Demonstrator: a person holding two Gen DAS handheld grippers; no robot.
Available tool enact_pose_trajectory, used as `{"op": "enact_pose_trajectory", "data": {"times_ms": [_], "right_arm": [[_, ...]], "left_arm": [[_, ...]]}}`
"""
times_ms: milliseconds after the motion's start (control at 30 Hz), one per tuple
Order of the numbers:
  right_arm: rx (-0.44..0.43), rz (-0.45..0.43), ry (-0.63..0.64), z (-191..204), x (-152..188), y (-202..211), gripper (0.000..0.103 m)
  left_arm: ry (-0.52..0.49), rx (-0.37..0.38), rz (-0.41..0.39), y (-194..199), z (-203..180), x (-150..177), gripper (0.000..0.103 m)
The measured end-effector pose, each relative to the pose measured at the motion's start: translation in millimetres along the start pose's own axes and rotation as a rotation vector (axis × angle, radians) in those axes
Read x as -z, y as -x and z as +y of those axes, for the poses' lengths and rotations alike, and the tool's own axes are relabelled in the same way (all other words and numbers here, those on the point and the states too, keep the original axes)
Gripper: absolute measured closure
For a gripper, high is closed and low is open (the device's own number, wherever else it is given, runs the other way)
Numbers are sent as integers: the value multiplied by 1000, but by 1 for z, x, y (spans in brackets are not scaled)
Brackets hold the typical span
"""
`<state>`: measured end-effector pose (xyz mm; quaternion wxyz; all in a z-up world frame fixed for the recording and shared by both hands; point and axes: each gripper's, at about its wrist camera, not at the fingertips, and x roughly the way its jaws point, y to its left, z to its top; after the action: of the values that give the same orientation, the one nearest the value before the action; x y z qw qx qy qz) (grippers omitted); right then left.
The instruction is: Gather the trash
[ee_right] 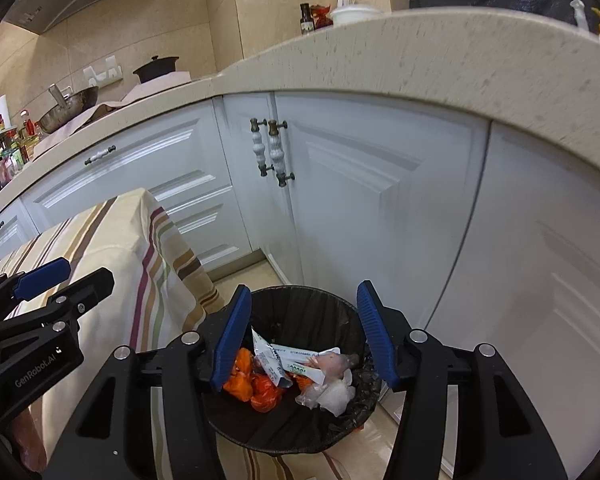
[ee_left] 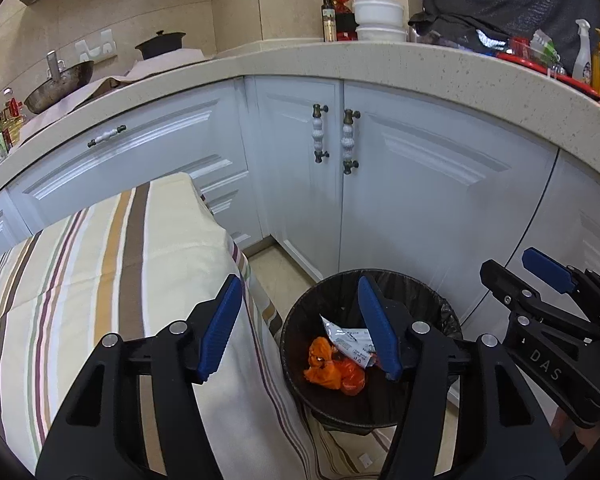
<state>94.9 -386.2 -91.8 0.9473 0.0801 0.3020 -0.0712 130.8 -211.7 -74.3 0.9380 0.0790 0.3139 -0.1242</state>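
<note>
A black trash bin (ee_left: 340, 292) with a black liner stands on the floor beside the table; it also shows in the right wrist view (ee_right: 300, 300). Inside lie orange wrappers (ee_left: 328, 368), a white packet (ee_left: 348, 340) and, in the right wrist view, clear plastic (ee_right: 332, 394) and white packets (ee_right: 300, 354). My left gripper (ee_left: 300, 328) is open and empty, above the bin's left rim and the table edge. My right gripper (ee_right: 304, 336) is open and empty, directly above the bin. Each gripper shows in the other's view: the right one (ee_left: 532, 272) and the left one (ee_right: 60, 276).
A table with a striped cloth (ee_left: 100, 260) is left of the bin. White cabinet doors (ee_left: 420, 200) with handles (ee_left: 320, 132) stand behind it, under a stone countertop (ee_left: 300, 64) carrying a wok (ee_left: 60, 84), pot, bottles and bowls.
</note>
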Motion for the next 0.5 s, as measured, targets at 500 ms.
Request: {"op": "enact_pose_trajectory", "data": {"times_ms": [500], "right_arm": [[-6,-108,52,37,-1,80,38]], "left_arm": [[55,-29,-128,91,42,15,32]]}}
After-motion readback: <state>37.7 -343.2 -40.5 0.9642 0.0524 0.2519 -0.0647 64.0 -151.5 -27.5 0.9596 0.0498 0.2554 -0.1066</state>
